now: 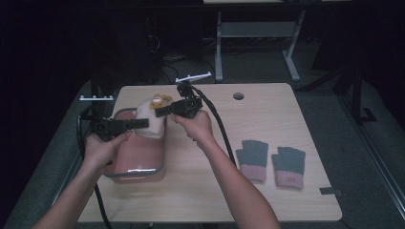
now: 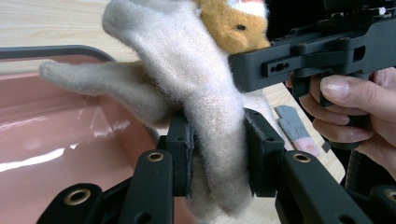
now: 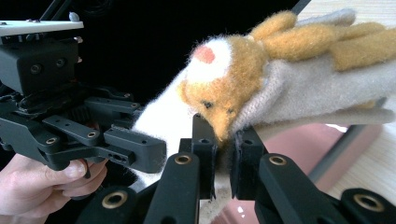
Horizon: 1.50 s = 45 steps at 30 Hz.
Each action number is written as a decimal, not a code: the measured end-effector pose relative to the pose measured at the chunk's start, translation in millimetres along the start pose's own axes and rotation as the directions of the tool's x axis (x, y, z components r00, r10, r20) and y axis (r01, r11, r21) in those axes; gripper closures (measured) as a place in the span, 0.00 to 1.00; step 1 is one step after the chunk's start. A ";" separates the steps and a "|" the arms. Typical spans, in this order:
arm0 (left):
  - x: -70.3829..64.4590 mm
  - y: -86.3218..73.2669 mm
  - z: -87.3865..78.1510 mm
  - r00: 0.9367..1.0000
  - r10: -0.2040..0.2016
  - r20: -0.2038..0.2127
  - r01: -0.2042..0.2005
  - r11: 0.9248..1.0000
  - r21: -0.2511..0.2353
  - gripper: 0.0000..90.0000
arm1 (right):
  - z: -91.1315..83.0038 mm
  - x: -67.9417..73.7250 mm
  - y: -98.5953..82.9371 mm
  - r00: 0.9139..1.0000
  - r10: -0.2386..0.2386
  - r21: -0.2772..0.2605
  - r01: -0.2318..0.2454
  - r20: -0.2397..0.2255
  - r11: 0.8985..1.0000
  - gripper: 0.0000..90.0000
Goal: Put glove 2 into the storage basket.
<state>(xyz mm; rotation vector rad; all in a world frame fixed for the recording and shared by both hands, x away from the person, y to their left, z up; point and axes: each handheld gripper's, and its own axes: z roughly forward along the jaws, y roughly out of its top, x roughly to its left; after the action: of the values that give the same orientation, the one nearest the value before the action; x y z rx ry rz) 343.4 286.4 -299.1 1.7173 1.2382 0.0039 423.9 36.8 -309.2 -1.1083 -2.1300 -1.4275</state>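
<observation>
- My left gripper point(image 2: 215, 154) pinches a fold of the cream glove point(image 2: 187, 79), its jaws pressed into the fleece from both sides; the glove hangs over the tray point(image 2: 56, 140).
- My right gripper point(image 3: 223, 161) is clamped on the same glove just under its orange animal face point(image 3: 224, 93), so both tools hold it at once, close together above the tray's far end.
- I judge the glove light, soft and floppy: it will sag and stretch between the two grips, not slip. The fuzzy pile bites well, but a thin pinch may pull free, so I would take the thick cuff or the body, not the sewn-on face or ears.
- From the high view, the pink tray point(image 1: 136, 177) sits on the table point(image 1: 267, 109) at my left.
- Farther right lie two grey gloves with pink cuffs point(image 1: 272, 161), flat and apart from the work.
- I can read no brand, label or writing anywhere.
</observation>
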 end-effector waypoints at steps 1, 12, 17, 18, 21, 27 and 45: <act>3.1 -0.6 -3.7 1.000 -0.006 -0.005 0.006 1.000 -0.004 0.74 | 2.7 0.4 0.6 1.000 0.001 0.000 -0.001 -0.003 1.000 0.91; 21.5 -11.5 -16.4 0.999 -0.034 -0.038 0.034 0.999 -0.001 0.74 | 32.1 -0.9 1.1 0.999 0.019 0.025 -0.018 -0.048 1.000 0.91; 30.2 -18.5 -17.0 0.998 -0.055 -0.043 0.055 0.998 0.005 0.74 | 44.1 -3.9 -3.1 0.998 0.029 0.041 -0.026 -0.051 0.999 0.91; 33.7 -21.5 -16.6 0.997 -0.061 -0.049 0.062 0.998 0.011 0.74 | 49.0 -6.3 -5.2 0.998 0.038 0.049 -0.036 -0.057 0.998 0.91; 37.0 -24.5 -15.7 0.996 -0.069 -0.053 0.070 0.997 0.015 0.74 | 53.6 -8.2 -6.9 0.997 0.045 0.058 -0.042 -0.055 0.997 0.91; 48.0 -36.6 -8.8 0.993 -0.088 -0.084 0.092 0.995 0.047 0.74 | 69.7 -18.3 -16.1 0.997 0.070 0.093 -0.066 -0.045 0.993 0.91; 61.7 -58.9 10.7 0.983 -0.109 -0.148 0.129 0.983 0.131 0.74 | 97.0 -33.7 -35.2 0.997 0.059 0.206 -0.068 0.050 0.976 0.91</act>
<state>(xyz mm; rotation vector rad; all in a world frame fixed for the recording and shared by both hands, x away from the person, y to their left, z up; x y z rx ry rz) 336.0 323.6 -376.3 1.7848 1.4743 -0.0356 431.4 102.7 -395.2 -1.1250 -2.1932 -1.1320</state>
